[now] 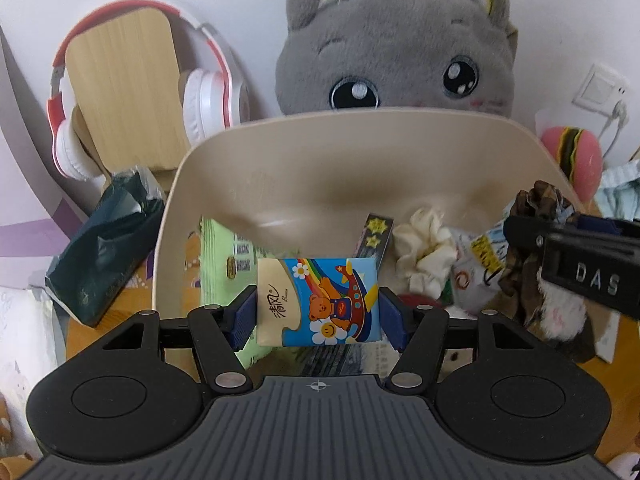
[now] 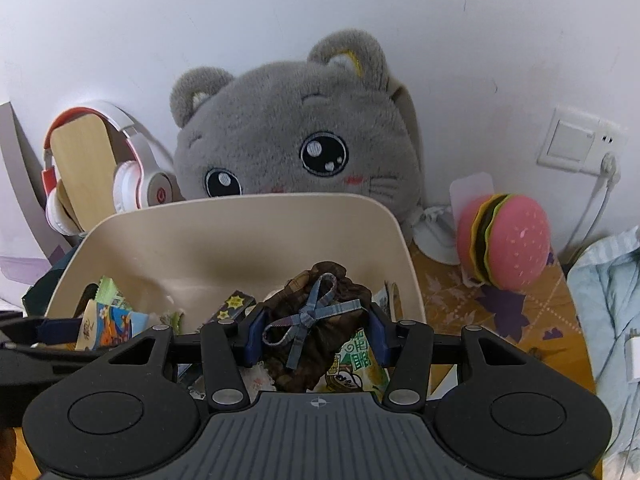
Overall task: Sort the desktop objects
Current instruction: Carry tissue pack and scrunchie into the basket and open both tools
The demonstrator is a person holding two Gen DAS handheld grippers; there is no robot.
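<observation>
My left gripper [image 1: 318,314] is shut on a small tissue pack [image 1: 318,300] with a cartoon bear, held over the near edge of a beige plastic bin [image 1: 320,152]. My right gripper [image 2: 316,334] is shut on a brown frilly cloth item with a blue bow [image 2: 316,316], also over the bin [image 2: 240,232]. In the left wrist view the right gripper [image 1: 580,256] enters from the right with the brown cloth [image 1: 532,248]. The bin holds a green packet [image 1: 224,256], a white scrunchie [image 1: 424,252], a black starred box [image 1: 374,236] and snack packets [image 2: 356,364].
A grey cat plush [image 2: 296,136] sits behind the bin against the wall. Red-white headphones on a wooden stand [image 1: 128,92] are at the left, a dark green pouch [image 1: 108,248] beside the bin. A pink burger toy [image 2: 504,236] and light-blue cloth [image 2: 608,300] lie to the right.
</observation>
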